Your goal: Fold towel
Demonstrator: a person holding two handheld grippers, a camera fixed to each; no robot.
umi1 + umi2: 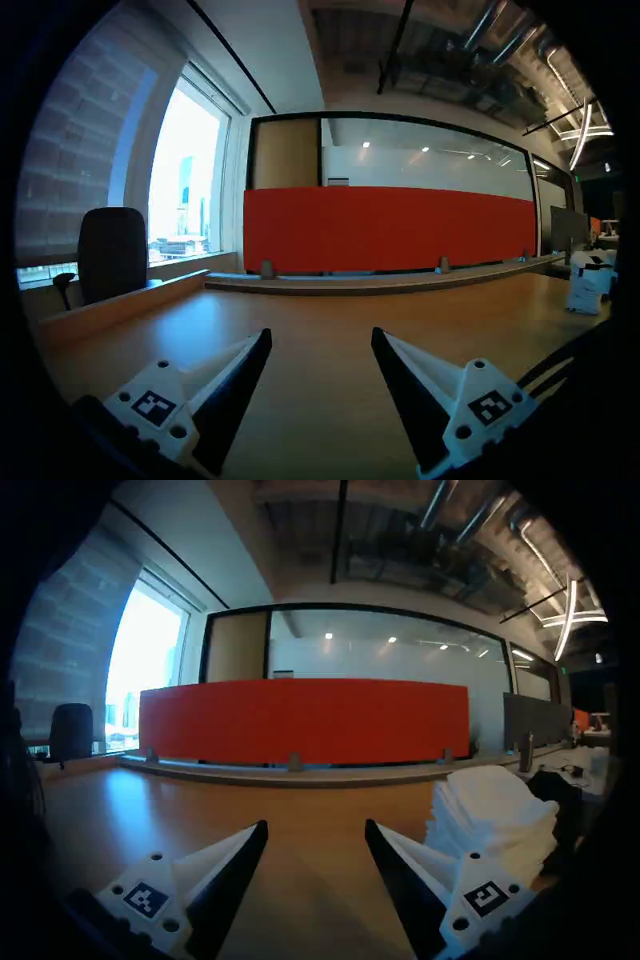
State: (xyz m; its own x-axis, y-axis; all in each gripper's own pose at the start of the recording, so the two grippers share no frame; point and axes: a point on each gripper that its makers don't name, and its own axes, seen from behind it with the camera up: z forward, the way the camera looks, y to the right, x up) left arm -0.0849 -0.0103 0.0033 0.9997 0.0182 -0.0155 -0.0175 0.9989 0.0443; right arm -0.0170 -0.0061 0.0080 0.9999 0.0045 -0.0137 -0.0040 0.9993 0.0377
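**Operator:** Where are the towels?

**Spotter:** In your right gripper view, a white stack of folded towels (490,820) sits on the desk (312,800). It is just past the right finger of your right claw (316,824), towards the desk's right side.

**Operator:** And the claws?

**Spotter:** Both stand apart and grip nothing. Your left claw (321,332) hangs low over bare wood, and your right claw does the same beside the stack.

**Operator:** How much room do I have?

**Spotter:** Open desktop runs ahead of both claws to the far edge, where a red screen (388,228) stands along it. On your left a raised wooden ledge (120,308) bounds the desk, with a chair (112,252) and a window (188,192) behind it. In your left gripper view, a white pile (588,286) stands far off at the right edge. You cannot tell from there whether it is the same stack.
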